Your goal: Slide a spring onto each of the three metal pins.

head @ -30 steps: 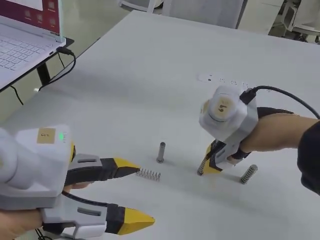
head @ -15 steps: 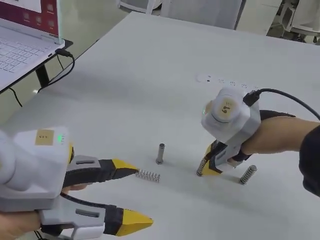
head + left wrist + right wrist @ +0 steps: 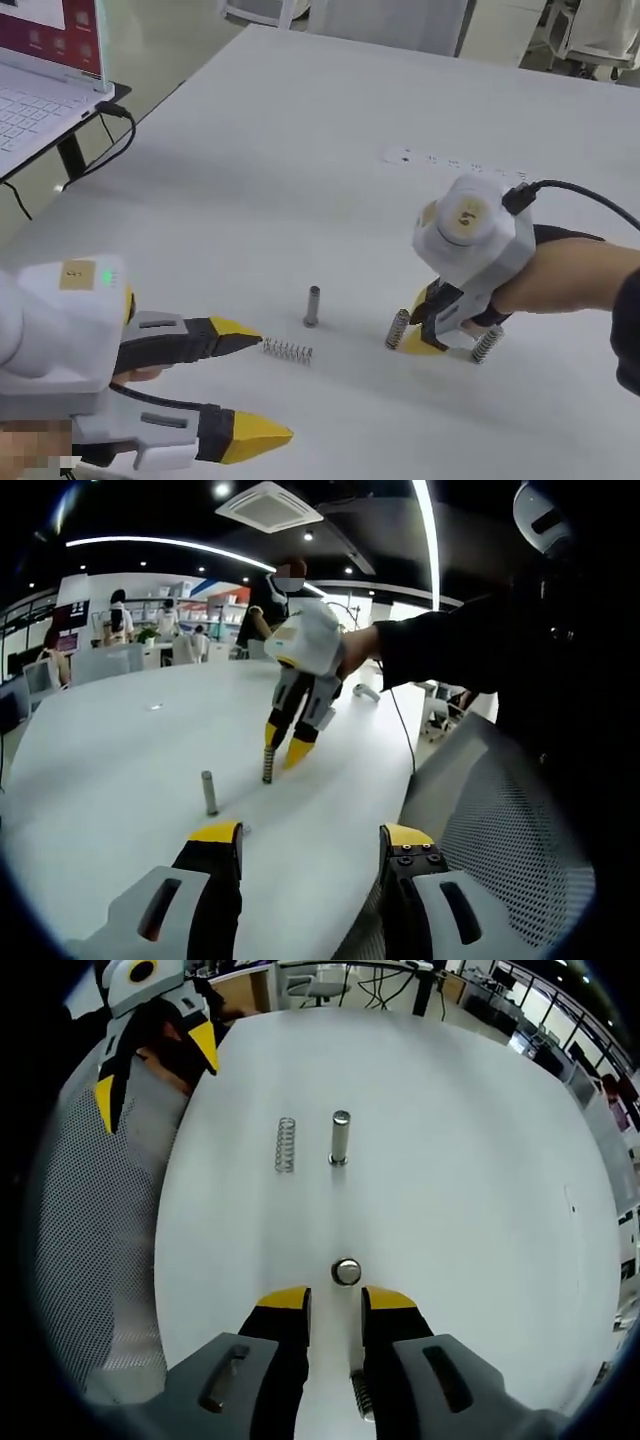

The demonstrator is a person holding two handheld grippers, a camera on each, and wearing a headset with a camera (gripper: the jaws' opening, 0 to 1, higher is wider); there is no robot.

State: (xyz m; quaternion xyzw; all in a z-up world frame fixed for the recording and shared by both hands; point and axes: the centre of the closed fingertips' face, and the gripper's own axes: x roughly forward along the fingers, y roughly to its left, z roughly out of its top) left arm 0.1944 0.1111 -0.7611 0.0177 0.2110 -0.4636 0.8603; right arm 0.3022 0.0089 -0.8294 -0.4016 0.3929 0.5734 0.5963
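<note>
Spring (image 3: pixel 287 350) lies loose on the bench (image 3: pixel 300 150), lower centre, beside bare pin (image 3: pixel 312 306); other two pins (image 3: pixel 397 328) look sprung. Left hand-held gripper (image 3: pixel 310 835) wide, right hand-held gripper (image 3: pixel 335 1298) narrow, empty. Next I'd grasp it and thread it.

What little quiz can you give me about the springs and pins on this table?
1. True or false: the loose spring lies flat on the table, near the bare pin.
2. How many pins stand with no spring on them? A one, B two, C three.
3. Fill the gap: the gripper with a tip nearest the loose spring is the ____ gripper.
Key: 1 true. 2 A. 3 left: the left gripper is open beside that spring, while the right gripper is by a sprung pin.
</note>
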